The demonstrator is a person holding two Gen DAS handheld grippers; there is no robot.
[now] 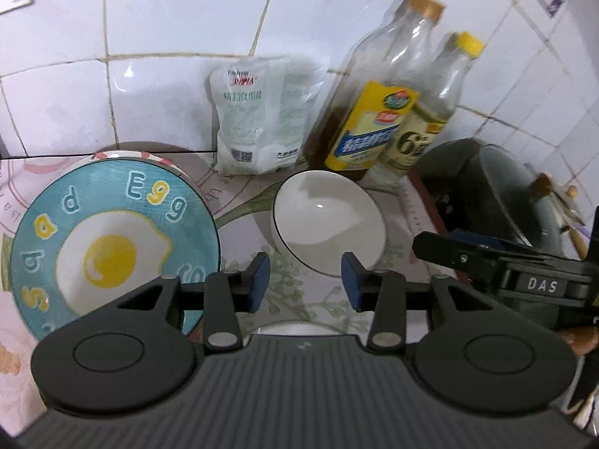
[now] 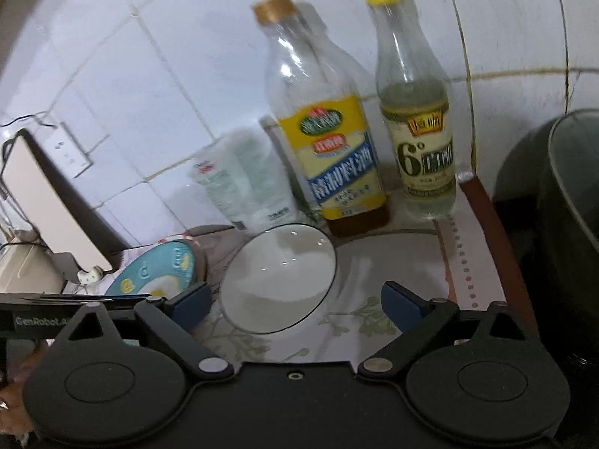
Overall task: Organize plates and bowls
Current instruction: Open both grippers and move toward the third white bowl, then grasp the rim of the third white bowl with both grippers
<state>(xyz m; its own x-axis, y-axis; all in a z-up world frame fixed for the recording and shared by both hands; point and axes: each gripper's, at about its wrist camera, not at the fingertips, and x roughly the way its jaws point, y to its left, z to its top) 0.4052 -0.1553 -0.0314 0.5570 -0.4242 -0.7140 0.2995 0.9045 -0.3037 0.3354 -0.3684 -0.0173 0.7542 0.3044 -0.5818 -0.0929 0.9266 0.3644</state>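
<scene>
The white bowl (image 1: 327, 220) sits on the flowered desk (image 1: 329, 307) in front of two bottles (image 1: 378, 112) and a salt bag (image 1: 262, 116). To its left lies the blue egg plate (image 1: 112, 239), stacked on another dish. The left tongs (image 1: 305, 280) hang partly apart with nothing between them. The right tongs (image 2: 295, 307) gape wide (also empty) just short of the bowl — a dark pot (image 2: 561, 224) stands off to the right.

One white ceramic bowl (image 1: 327, 220) ahead of the grippers, one teal egg-print plate (image 1: 112, 239) to its left, two clear glass bottles (image 2: 322, 127) (image 2: 415, 112) behind, one white plastic pouch (image 1: 262, 116), one dark pot (image 2: 569, 217) at right.
</scene>
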